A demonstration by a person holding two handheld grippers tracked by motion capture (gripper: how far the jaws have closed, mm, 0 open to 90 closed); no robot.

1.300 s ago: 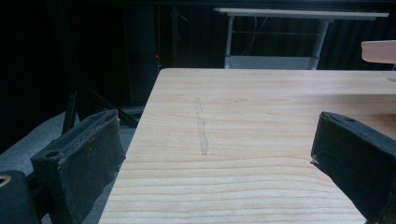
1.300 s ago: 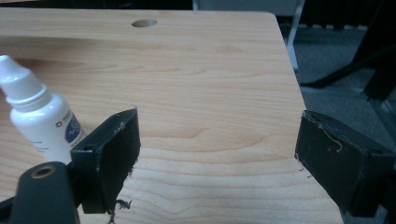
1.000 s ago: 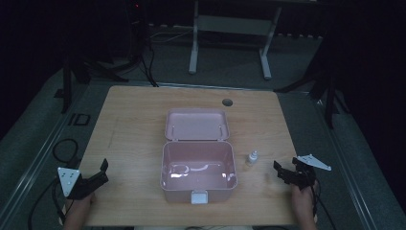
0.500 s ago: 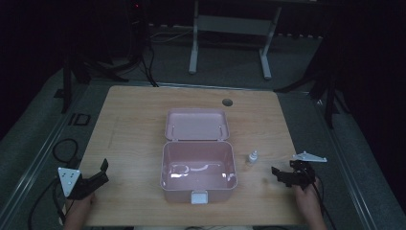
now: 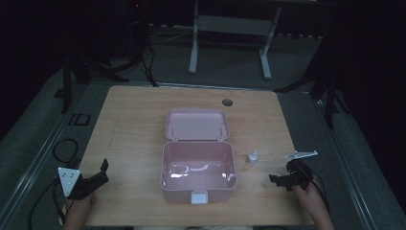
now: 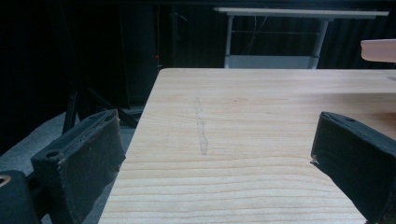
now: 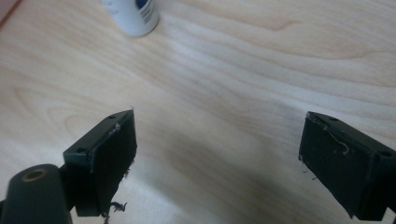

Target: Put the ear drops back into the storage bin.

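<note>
Your right gripper (image 5: 280, 179) hangs wide open near the tabletop's (image 5: 134, 120) right edge, just short of the small bottle (image 5: 252, 157). Your left gripper (image 5: 98, 173) sits equally wide at the front-left corner. Pink box (image 5: 198, 165) open, mid-table.

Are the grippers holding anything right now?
No, nothing is held. The left gripper and the right gripper are both open over bare table. The little white bottle stands untouched beside the open pink box.

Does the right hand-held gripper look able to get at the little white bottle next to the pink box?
Probably yes. The right hand-held gripper is open, and only bare table lies between it and the small bottle, which stands apart from the box.
</note>
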